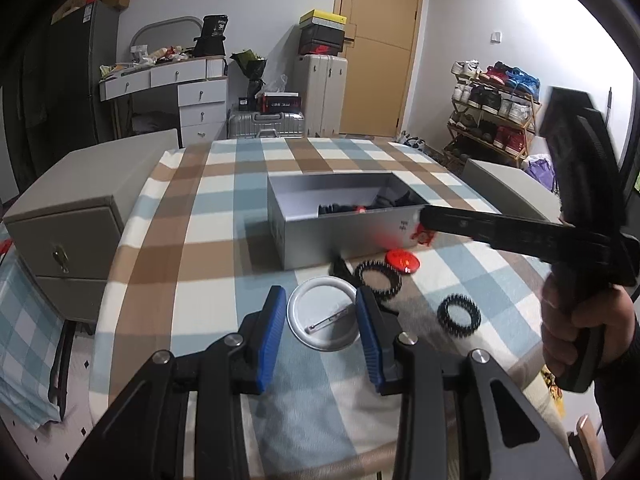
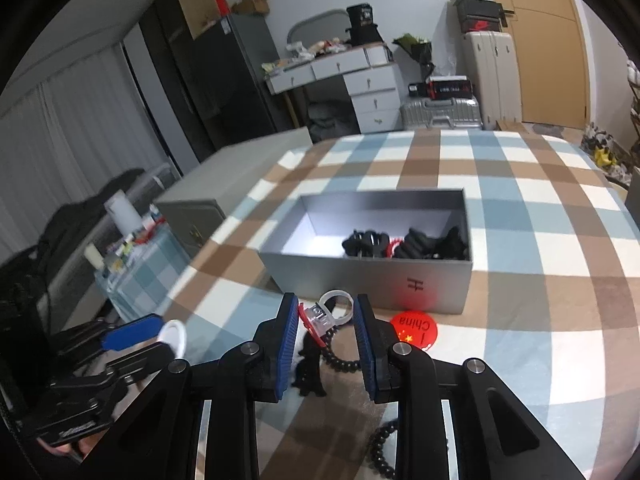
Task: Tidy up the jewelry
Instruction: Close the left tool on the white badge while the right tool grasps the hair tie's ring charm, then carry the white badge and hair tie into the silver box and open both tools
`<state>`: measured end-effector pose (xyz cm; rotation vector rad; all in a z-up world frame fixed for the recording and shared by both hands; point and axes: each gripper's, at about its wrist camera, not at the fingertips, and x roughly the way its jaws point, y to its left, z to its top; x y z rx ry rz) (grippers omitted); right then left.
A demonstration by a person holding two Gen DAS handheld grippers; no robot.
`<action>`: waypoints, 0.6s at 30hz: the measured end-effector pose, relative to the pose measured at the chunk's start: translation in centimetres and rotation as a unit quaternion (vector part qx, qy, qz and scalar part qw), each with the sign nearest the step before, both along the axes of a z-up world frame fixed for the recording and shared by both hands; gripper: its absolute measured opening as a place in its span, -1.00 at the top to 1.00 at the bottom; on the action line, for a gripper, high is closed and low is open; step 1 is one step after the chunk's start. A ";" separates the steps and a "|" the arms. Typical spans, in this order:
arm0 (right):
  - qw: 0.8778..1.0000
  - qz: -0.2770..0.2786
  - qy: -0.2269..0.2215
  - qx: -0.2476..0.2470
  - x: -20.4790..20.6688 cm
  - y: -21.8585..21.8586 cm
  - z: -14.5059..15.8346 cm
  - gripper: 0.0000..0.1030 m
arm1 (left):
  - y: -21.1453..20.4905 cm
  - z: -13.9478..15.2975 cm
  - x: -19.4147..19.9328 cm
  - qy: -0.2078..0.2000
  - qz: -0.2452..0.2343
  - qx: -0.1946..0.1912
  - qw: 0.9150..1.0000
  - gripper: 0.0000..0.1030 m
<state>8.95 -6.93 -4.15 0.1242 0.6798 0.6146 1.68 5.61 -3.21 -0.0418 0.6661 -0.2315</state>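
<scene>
A grey open box (image 1: 340,236) (image 2: 372,276) on the plaid tablecloth holds several dark hair pieces (image 2: 404,245). My left gripper (image 1: 321,314) is open around a white round pin badge (image 1: 320,318), which lies back-up on the cloth. My right gripper (image 2: 326,322) (image 1: 424,220) holds a clear ring with a red tag (image 2: 320,318) between its pads, in front of the box. A red "China" badge (image 1: 403,260) (image 2: 414,328) and two black coil hair ties (image 1: 378,276) (image 1: 459,314) lie near the box.
A black claw clip (image 2: 308,372) lies under the right gripper. A grey drawer cabinet (image 1: 76,216) stands left of the table and another grey box (image 1: 508,188) at the right. A shoe rack (image 1: 492,108) is behind.
</scene>
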 end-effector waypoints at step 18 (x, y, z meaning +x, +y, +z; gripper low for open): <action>0.996 0.008 -0.085 0.030 1.3 -2.0 5.0 0.47 | -1.5 2.7 7.4 -0.007 -0.018 -0.030 0.999 0.42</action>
